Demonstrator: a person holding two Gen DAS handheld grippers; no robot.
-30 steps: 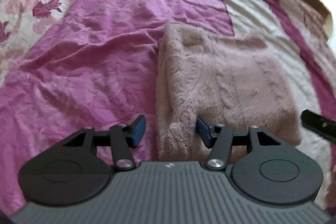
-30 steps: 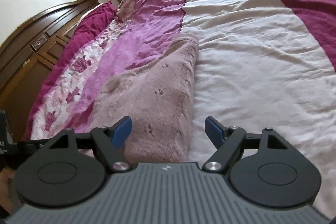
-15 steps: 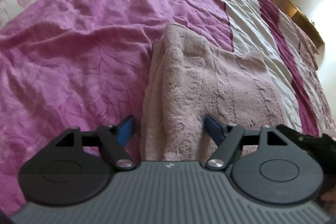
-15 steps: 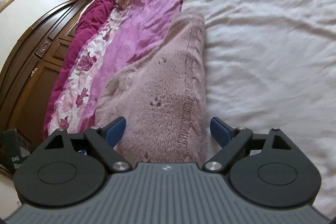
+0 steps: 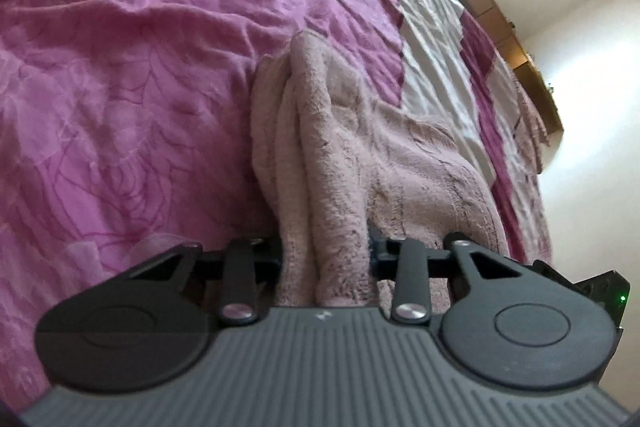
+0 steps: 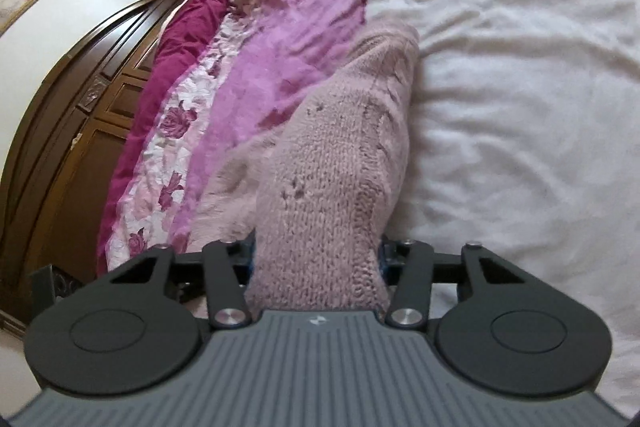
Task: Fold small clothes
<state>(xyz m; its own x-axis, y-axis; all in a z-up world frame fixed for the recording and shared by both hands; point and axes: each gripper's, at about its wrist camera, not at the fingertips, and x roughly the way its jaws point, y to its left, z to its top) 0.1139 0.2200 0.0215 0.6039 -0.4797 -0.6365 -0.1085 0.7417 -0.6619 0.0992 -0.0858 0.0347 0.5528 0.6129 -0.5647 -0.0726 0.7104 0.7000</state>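
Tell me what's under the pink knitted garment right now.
The pink knitted garment lies on the bedspread, across its purple and white panels. Both grippers pinch its near edge. Whatever lies beneath its middle is covered.

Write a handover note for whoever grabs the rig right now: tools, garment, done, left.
Left tool: jaws have just been closing, pads now pinch a bunched near corner of the pink knit sweater.
Right tool: jaws have just been closing too, clamped on the sweater's other near corner.
Sweater lies on the bedspread, already partly folded, far end still flat on the bed.
Done: both corners gripped.
Left: probably lift the near edge, carry it over to the far edge, release, smooth.
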